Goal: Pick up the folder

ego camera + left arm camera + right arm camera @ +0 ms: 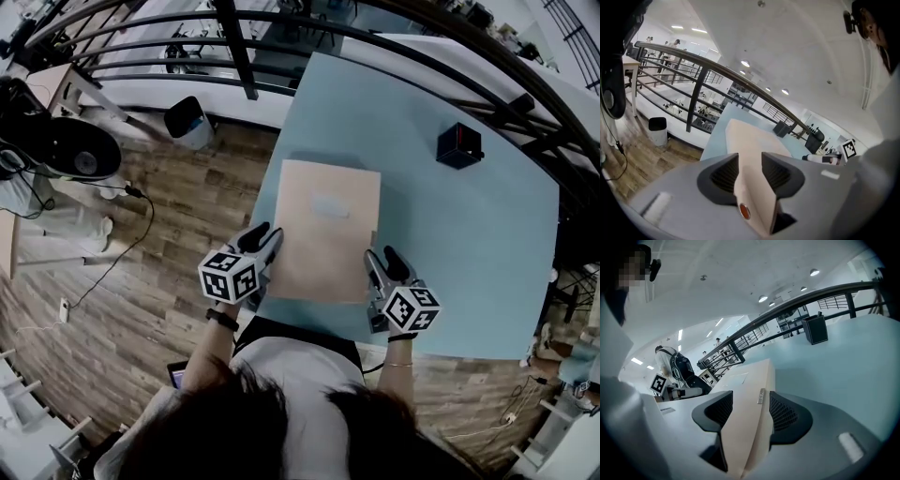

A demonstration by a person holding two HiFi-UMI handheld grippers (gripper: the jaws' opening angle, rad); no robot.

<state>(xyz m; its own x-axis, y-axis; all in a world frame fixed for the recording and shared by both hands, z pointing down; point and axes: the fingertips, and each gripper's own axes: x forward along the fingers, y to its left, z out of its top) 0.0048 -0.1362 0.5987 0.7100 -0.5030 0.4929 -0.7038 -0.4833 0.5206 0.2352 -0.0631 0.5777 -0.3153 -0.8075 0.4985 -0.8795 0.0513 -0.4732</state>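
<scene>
A beige folder (323, 230) lies lengthwise on the light blue table (459, 253), its near end toward me. My left gripper (265, 242) is at the folder's near left corner and my right gripper (382, 264) at its near right corner. In the left gripper view the folder (749, 140) runs between the jaws of the left gripper (750, 164), both pads against it, with a red stud near the corner. In the right gripper view the folder (746, 380) fills the gap of the right gripper (751, 404), a small metal clasp on its edge beside the right pad.
A black box (459, 145) stands on the far right of the table. A dark railing (234, 47) runs behind the table. A waste bin (190, 122) and a fan (66, 150) stand on the wooden floor to the left. A person with a backpack (675, 364) is far off.
</scene>
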